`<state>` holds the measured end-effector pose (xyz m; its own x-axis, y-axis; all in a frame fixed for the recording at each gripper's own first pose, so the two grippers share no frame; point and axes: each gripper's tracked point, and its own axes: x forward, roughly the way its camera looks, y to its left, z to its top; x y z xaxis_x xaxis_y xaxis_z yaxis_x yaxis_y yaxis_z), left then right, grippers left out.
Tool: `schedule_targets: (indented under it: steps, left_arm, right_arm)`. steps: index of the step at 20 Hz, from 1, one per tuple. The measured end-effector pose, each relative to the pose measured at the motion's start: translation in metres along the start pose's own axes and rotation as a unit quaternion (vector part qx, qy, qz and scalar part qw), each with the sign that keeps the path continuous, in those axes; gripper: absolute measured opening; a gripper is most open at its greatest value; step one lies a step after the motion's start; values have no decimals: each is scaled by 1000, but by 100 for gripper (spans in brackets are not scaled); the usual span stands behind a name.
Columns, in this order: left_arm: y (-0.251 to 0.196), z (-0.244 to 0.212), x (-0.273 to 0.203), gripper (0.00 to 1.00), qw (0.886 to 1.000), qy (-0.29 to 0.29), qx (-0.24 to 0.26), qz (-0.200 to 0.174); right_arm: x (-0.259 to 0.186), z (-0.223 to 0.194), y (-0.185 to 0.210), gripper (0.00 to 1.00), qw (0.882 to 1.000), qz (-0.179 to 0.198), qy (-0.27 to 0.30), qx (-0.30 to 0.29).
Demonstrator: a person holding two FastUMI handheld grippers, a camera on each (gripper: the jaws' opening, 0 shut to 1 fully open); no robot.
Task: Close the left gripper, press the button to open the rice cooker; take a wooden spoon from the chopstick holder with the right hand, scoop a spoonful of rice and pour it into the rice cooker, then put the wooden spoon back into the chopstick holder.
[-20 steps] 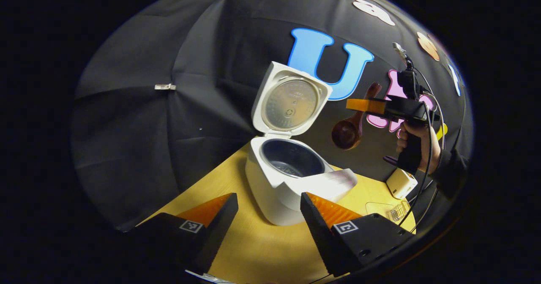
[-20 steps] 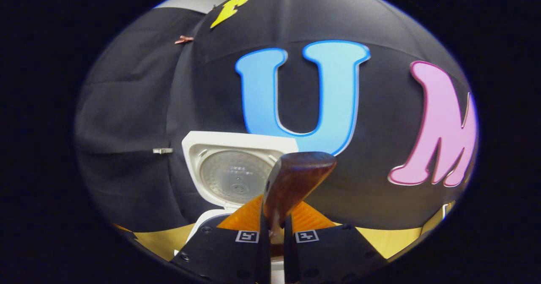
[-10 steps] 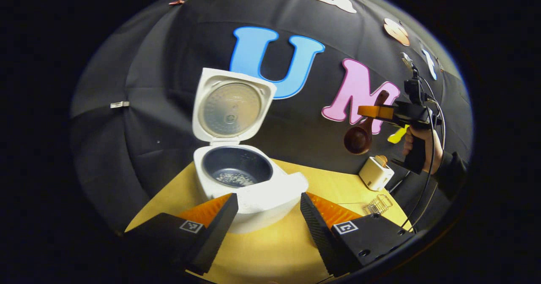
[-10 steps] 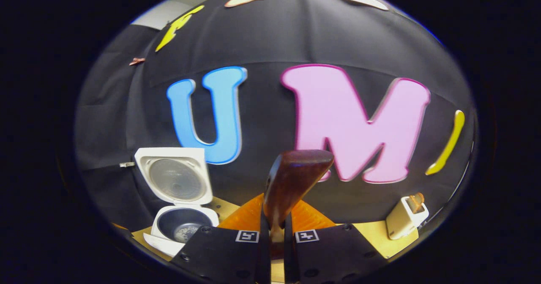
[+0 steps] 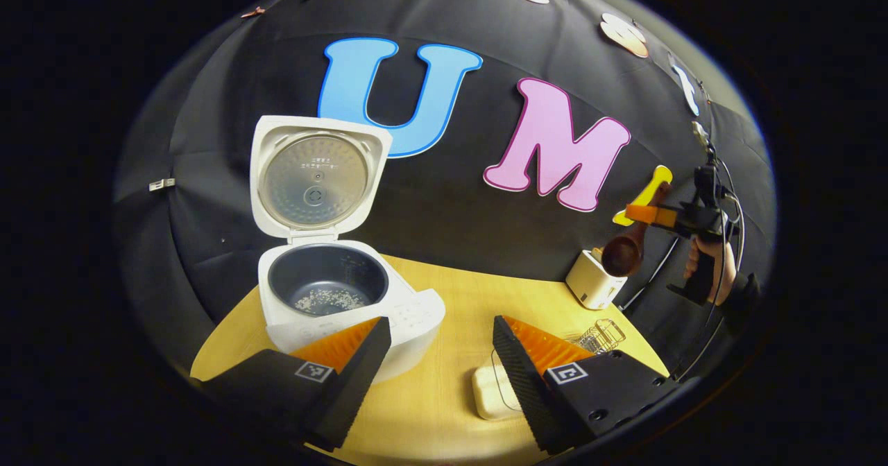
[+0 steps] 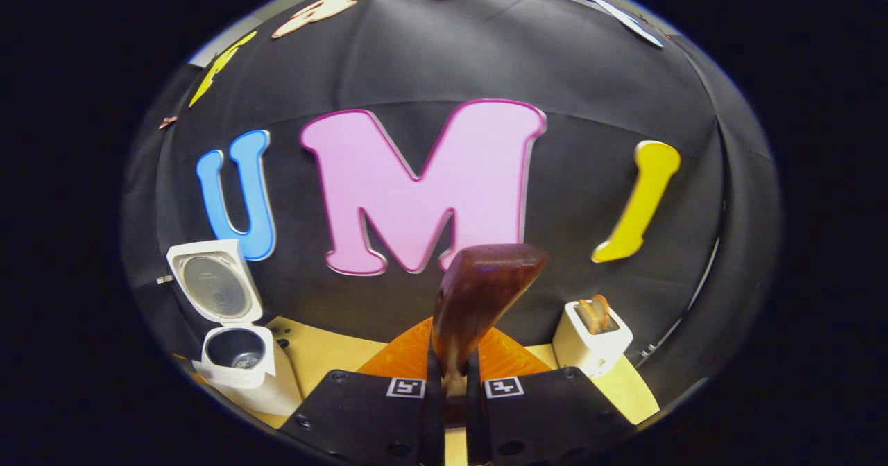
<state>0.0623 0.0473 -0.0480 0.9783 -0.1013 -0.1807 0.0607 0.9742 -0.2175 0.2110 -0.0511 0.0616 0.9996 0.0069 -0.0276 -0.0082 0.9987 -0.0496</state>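
The white rice cooker [image 5: 347, 327] stands with its lid [image 5: 316, 178] up, and a thin layer of rice [image 5: 326, 301] lies in the dark pot. My left gripper [image 5: 442, 344] hangs open in front of it, holding nothing. Far right, my right gripper [image 5: 645, 215] is shut on the wooden spoon [image 5: 622, 252], bowl hanging down just above the white chopstick holder [image 5: 593, 282]. In the right gripper view the spoon [image 6: 479, 296] rises from between that gripper's [image 6: 451, 372] fingers. There the holder [image 6: 590, 341] stands to the right with wooden utensils in it, and the cooker [image 6: 239, 365] stands far left.
A small cream container [image 5: 491, 391] sits on the wooden table [image 5: 444, 299] near my left gripper's right finger. Behind it stands a small wire rack [image 5: 602, 334]. A hand [image 5: 701, 261] and cables show at the far right, by the table's edge.
My right gripper has carried the spoon rightward, away from the cooker to above the chopstick holder. The left gripper view has swung right, and the cooker now sits further left.
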Motion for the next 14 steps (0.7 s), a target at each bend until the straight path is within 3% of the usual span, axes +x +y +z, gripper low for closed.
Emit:
schedule_targets:
  steps: [7,14]
  left_arm:
    - [-15,3,13,96,1000,4,-17,26]
    - [-35,-4,4,96,998,7,-15,59]
  right_arm:
    - [-4,-61,-98,16,997,-47,48,42]
    - [5,-146,-133,16,988,-47,114,90]
